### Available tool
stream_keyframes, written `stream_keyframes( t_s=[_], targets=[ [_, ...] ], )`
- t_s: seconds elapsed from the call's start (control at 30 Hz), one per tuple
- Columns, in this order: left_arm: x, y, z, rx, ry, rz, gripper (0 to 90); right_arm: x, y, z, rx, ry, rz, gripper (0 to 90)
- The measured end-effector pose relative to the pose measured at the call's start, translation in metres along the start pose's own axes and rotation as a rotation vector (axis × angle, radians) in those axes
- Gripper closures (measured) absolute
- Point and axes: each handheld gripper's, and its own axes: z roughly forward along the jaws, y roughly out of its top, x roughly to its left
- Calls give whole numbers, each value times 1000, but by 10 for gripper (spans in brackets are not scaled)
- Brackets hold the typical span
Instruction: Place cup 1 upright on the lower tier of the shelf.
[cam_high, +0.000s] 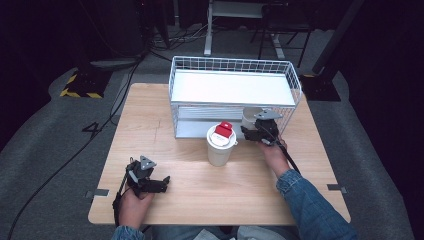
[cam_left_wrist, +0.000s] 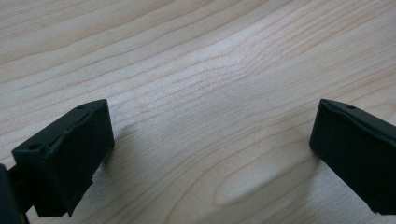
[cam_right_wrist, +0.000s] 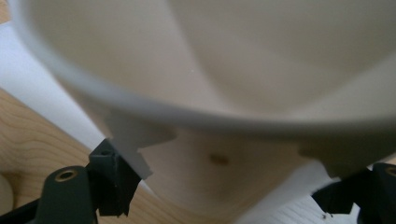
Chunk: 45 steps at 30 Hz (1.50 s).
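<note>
Now, white cup (cam_right_wrist: 233, 84) clamped between right gripper (cam_right_wrist: 233, 186) jaws, left gripper (cam_left_wrist: 210, 154) jaws apart.

Light wooden table (cam_high: 200, 190) with a wavy grain. On top, a white wire basket rack (cam_high: 232, 95) at the back, with a flat white shelf inside. Just in front, a white cup (cam_high: 220, 147) standing upright, with a red piece on its lid.

The white cup (cam_right_wrist: 224, 93) is blurred and cut off by the right gripper view's top edge; its base stays hidden. In the high view the right gripper (cam_high: 260, 131) covers most of it.
</note>
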Motion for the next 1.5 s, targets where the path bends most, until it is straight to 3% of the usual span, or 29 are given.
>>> stream_keyframes(
  t_s=[0.6, 0.97, 1.33, 1.43, 1.5],
  targets=[
    [0, 0, 0, 0, 0, 0, 2, -4, -4, 23, -12, -14, 27, 238],
    [0, 0, 0, 0, 0, 0, 2, -7, -7, 29, 11, -1, 62, 237],
    [0, 0, 0, 0, 1, 0, 2, -9, -8, 31, 13, 6, 66, 234],
    [0, 0, 0, 0, 1, 1, 2, -11, -8, 30, 6, 37, 76, 173],
    [0, 0, 0, -1, 0, -1, 2, -11, -7, 30, -9, 24, 66, 170]
  ],
)
